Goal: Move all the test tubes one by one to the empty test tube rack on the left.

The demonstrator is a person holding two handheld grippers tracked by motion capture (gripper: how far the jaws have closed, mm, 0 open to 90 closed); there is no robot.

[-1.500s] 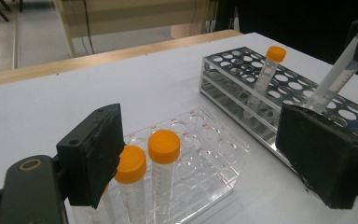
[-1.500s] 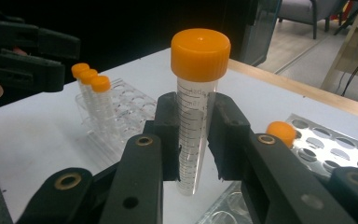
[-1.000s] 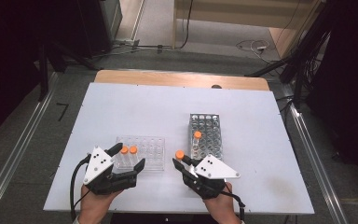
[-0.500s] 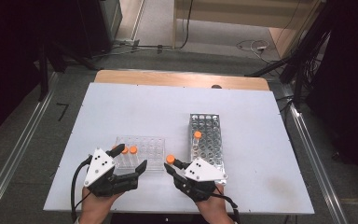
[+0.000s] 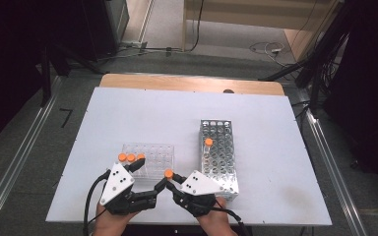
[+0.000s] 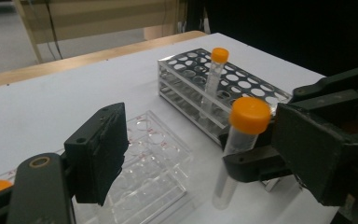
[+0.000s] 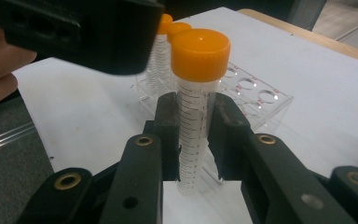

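Left gripper (image 5: 150, 183) sits at the near left of the tabletop (image 5: 142, 113), fingers wide with nothing pressed between them; they've just been closing a little, and the held tube stands in the gap, so this looks like a handover being set up. Just behind it is the clear rack (image 5: 150, 156), with three orange-capped tubes (image 5: 130, 158) at its near-left corner; probably the destination, since those are grouped there. Right gripper (image 5: 170, 181) has its fingers (image 7: 226, 126) clamped on a graduated tube (image 7: 193, 135) below the orange cap (image 5: 168, 173), held upright and offered toward the left fingers; gripping mid-body leaves the top free for the other side to take. Further right, the metal rack (image 5: 219, 152) holds one more tube (image 5: 207, 150), likely the source. Unclear bits: the held tube's bottom end is hidden behind the right fingers in the right gripper view, I can't tell if it has contents, the left fingertip blocks part of the clear rack there, and both hands are cut off at the bottom edge of the high view.
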